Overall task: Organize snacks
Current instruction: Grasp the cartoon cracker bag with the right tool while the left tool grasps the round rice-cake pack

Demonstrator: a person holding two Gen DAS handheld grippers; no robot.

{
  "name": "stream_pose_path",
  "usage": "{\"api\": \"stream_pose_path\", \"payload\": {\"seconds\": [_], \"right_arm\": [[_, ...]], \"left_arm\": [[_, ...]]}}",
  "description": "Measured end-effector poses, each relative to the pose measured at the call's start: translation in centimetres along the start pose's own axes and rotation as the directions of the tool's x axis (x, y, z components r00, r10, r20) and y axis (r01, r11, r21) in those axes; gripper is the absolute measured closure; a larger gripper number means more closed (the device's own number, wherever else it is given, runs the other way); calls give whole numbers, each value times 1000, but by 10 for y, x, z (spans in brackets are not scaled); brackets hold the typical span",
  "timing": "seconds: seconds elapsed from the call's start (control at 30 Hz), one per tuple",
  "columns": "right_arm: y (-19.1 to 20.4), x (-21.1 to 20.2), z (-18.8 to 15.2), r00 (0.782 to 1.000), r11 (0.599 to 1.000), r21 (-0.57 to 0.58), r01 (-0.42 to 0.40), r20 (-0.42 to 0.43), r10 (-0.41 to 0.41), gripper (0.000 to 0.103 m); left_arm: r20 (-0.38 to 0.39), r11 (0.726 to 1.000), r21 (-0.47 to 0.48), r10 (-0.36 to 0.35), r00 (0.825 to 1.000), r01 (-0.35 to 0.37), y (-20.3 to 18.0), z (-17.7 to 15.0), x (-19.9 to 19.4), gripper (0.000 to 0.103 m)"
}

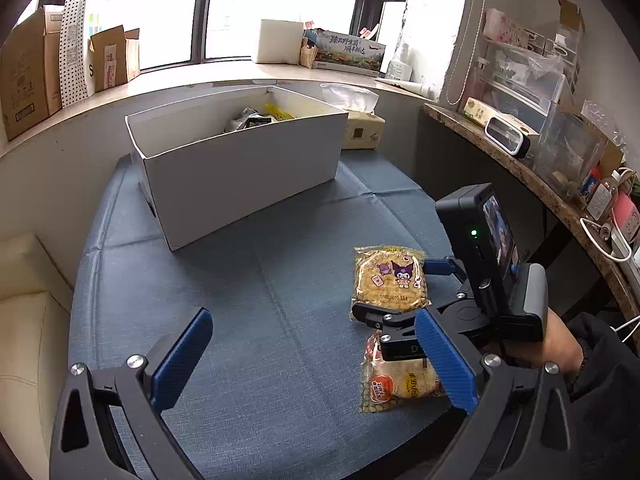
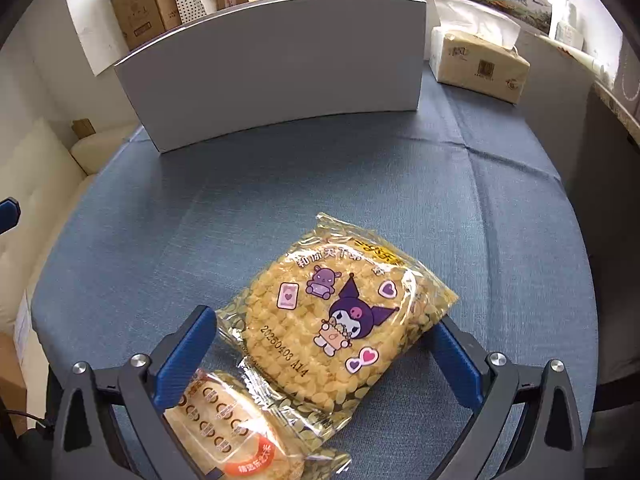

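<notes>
A clear packet of yellow puffed cake with a purple cartoon print [image 2: 336, 312] [image 1: 390, 276] lies flat on the blue table cloth [image 2: 280, 200]. My right gripper [image 2: 324, 344] [image 1: 404, 292] is open, with one finger on each side of that packet. A second packet with an orange label [image 2: 232, 432] [image 1: 396, 384] lies just behind it, partly under the right gripper's left finger. My left gripper [image 1: 316, 360] is open and holds nothing, hovering over bare cloth to the left of both packets. The white open box [image 1: 240, 168] [image 2: 272, 64] stands at the far side with some snack wrappers [image 1: 256, 118] inside.
A tissue box [image 2: 480, 64] [image 1: 362, 130] sits right of the white box. Cardboard boxes [image 1: 28, 76] line the window sill. A cluttered shelf [image 1: 540, 148] runs along the right. A cream cushion [image 1: 28, 312] borders the table's left edge.
</notes>
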State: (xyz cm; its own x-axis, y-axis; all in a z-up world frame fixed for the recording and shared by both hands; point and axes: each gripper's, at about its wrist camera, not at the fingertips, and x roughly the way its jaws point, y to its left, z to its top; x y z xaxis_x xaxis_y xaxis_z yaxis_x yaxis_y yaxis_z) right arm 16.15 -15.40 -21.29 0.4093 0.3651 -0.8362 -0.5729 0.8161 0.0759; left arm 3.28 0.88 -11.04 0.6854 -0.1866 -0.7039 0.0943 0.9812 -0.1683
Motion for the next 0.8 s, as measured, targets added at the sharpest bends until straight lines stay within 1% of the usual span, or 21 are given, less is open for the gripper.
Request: {"api": "stream_pose_path", "payload": {"seconds": [0.1, 0.13, 0.2, 0.23, 0.27, 0.33, 0.37, 0.4, 0.43, 0.47, 0.53, 0.6, 0.67, 0.73, 0.8], "right_arm": [[7, 5, 1, 999, 998, -46, 46, 24, -45, 0], [7, 5, 2, 999, 998, -48, 44, 33, -43, 0], [5, 2, 3, 998, 998, -48, 41, 50, -39, 10], [3, 0, 3, 998, 998, -46, 38, 57, -35, 17], [0, -2, 3, 998, 999, -40, 31, 60, -28, 22], [-6, -7, 2, 998, 1000, -26, -5, 69, 7, 29], [-10, -9, 2, 997, 1000, -11, -20, 73, 21, 35], [-14, -11, 3, 996, 999, 9, -49, 74, 48, 40], [-17, -14, 4, 994, 997, 27, -74, 79, 72, 52], [-19, -17, 6, 993, 996, 34, -81, 89, 77, 60], [-20, -23, 8, 992, 997, 26, -79, 98, 76, 66], [-22, -25, 9, 991, 995, 24, -93, 98, 90, 70], [-23, -29, 10, 989, 994, 34, -104, 106, 100, 77], [-23, -36, 12, 989, 995, 27, -92, 115, 88, 84], [-25, -48, 16, 989, 997, 25, -70, 135, 66, 85]], "left_arm": [[0, 1000, -7, 3, 1000, -3, 2, 0, 1, 0], [1, 1000, -8, 3, 1000, -3, 3, 0, 1, 0], [0, 1000, -7, 9, 1000, -9, 4, 0, 1, 0], [0, 1000, -10, 10, 1000, -10, 5, 0, 1, 0], [-2, 1000, -15, 10, 1000, -10, 6, 0, 2, 0], [-4, 1000, -24, 12, 1000, -12, 8, 0, 3, 0], [-6, 1000, -28, 13, 1000, -13, 9, 0, 3, 0], [-9, 999, -31, 12, 1000, -13, 10, 0, 4, 0], [-12, 999, -32, 14, 1000, -14, 10, 0, 5, 0], [-12, 999, -31, 16, 1000, -16, 10, 1, 6, 0], [-16, 1000, -26, 15, 1000, -15, 9, 1, 7, 0], [-16, 1000, -20, 18, 1000, -19, 7, 1, 7, 0], [-21, 1000, -14, 11, 1000, -12, 6, 1, 9, 0], [-29, 1000, 6, 2, 1000, -1, 2, 2, 11, 0], [-39, 999, 33, -5, 999, 6, -4, 2, 15, 0]]}}
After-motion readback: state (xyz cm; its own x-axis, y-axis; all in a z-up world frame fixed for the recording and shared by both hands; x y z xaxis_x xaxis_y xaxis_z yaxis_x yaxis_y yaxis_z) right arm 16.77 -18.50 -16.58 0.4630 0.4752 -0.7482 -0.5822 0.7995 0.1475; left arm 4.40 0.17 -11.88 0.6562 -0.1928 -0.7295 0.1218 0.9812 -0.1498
